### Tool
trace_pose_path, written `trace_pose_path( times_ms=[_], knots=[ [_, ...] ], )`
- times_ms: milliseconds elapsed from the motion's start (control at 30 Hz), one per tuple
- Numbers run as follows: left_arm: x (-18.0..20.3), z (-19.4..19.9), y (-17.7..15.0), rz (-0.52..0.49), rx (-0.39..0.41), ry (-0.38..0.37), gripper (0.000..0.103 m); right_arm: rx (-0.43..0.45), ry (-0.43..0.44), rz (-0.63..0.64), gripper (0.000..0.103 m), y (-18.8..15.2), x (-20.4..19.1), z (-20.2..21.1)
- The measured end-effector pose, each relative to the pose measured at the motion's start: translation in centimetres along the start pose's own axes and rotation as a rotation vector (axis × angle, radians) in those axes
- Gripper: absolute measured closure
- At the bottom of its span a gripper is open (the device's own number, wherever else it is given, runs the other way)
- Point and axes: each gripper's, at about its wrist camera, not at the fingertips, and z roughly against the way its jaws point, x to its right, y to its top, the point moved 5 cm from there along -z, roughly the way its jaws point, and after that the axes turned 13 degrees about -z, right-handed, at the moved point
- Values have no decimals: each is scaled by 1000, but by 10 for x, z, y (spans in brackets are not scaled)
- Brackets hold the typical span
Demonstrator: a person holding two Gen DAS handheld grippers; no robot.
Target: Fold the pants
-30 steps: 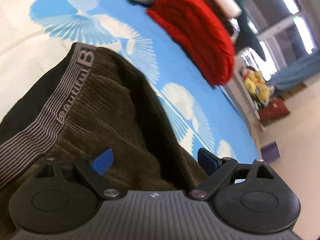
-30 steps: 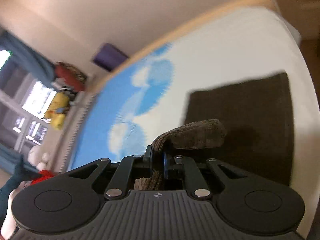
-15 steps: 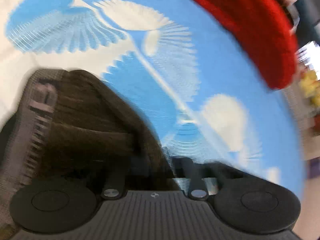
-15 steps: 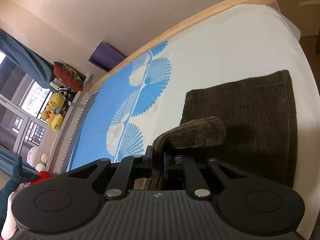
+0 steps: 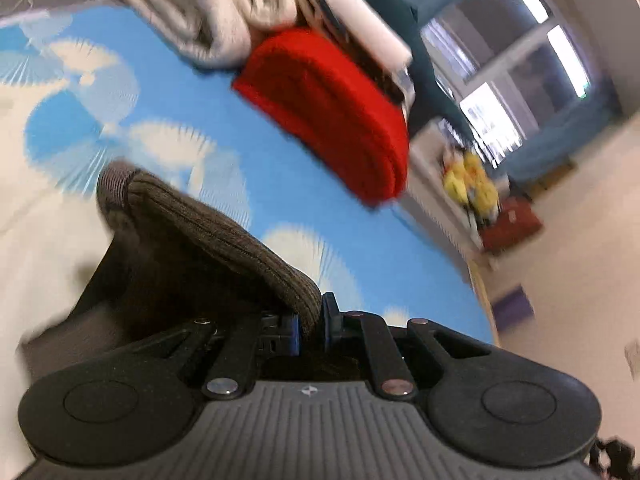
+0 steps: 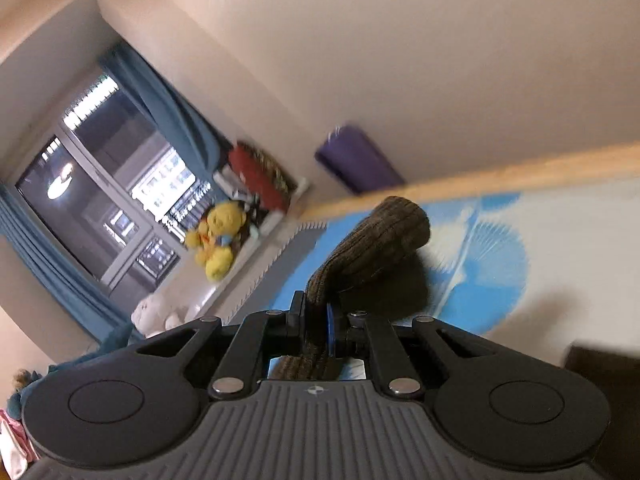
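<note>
brown corduroy pants (image 5: 208, 240) pinched in left gripper (image 5: 311, 326), jaws closed tight on ribbed fold; fabric rises from jaws, grey waistband end (image 5: 116, 184) curling over top. right gripper (image 6: 316, 320) likewise clamped on second fold of pants (image 6: 372, 240), raised above bed. bed sheet (image 5: 224, 128) blue-and-white fan print under both. red knit garment (image 5: 328, 108) toward far edge of bed, pale folded towels (image 5: 208, 4) just behind it. wooden bed edge (image 6: 520, 178), purple roll (image 6: 356, 160), yellow plush toy (image 6: 214, 240) by window beyond.
</note>
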Motion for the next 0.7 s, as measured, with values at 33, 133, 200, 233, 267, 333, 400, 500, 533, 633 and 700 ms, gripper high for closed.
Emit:
trace_pose_path(
  times_ms=[33,133,200,233,267,333,400,500,533,633,700],
  knots=[
    [-7,3,-21,-14,-30,7,91,-37,-12,-19,93,4,26,11],
    [-38,-7,-85,-14,-149,45,91,-103,-115,-8,93,-6,116,35],
    [-59,-23,-128,28,-243,67,91,-131,-214,-14,93,-21,186,45],
    [-69,-31,-145,41,-281,92,91,-150,-294,-33,93,-31,224,48],
    [-78,-36,-158,53,-300,122,91,-191,-376,-70,93,-43,264,48],
    [-86,-37,-166,98,-252,94,91,-230,-428,-174,94,-63,327,53],
    [-91,-38,-162,141,-262,95,91,-212,-327,-201,93,-61,333,63],
    [-83,-36,-158,97,-273,118,91,-237,-332,-201,92,-54,323,60],
    [-83,-36,-158,89,-273,128,91,-242,-317,-202,92,-49,318,59],
    [-84,-33,-165,89,-267,151,91,-208,-241,-146,93,-33,289,73],
    [-77,-29,-166,91,-264,151,91,-188,-194,-129,93,-26,276,86]
  ],
)
